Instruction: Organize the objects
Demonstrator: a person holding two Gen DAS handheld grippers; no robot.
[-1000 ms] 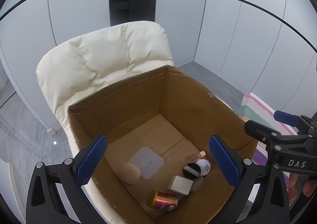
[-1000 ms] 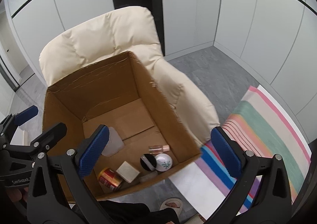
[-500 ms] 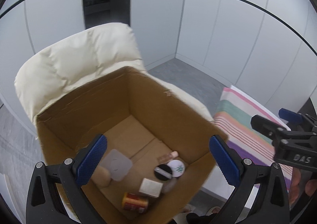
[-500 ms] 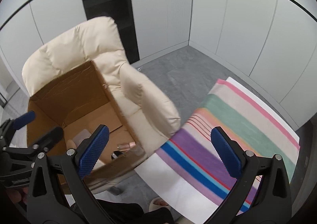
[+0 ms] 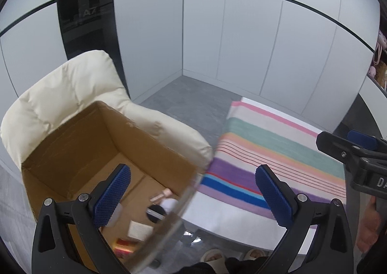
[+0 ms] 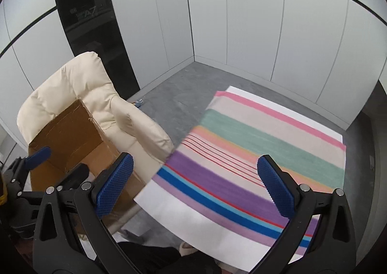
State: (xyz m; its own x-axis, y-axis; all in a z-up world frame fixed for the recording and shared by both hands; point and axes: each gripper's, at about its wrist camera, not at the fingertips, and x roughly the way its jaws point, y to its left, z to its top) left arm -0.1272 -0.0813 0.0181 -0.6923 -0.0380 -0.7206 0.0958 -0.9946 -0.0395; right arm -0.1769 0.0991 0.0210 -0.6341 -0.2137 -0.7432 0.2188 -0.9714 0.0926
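An open cardboard box [image 5: 79, 145] sits on a cream padded chair [image 5: 63, 90]. On its floor lie a small pink bottle [image 5: 162, 196], a black round compact [image 5: 154, 212], a white square box [image 5: 139, 229] and a red can [image 5: 124, 245], all blurred. My left gripper [image 5: 193, 191] is open and empty above the box's right corner and the table edge. My right gripper [image 6: 193, 186] is also open and empty, over the striped cloth [image 6: 254, 153]. In the right wrist view the box [image 6: 67, 133] is at the left, with the left gripper [image 6: 58, 162] in front of it.
The striped cloth [image 5: 278, 153] covers a white table [image 5: 229, 216] right of the chair. Grey floor [image 6: 179, 92] and white wall panels lie beyond, with a dark column [image 6: 89, 19] behind the chair. A person's slippered feet [image 5: 212, 254] show at the bottom.
Both grippers have swung right, away from the inside of the box toward the striped table. The box and chair have slid to the left of both views. Both stay open.
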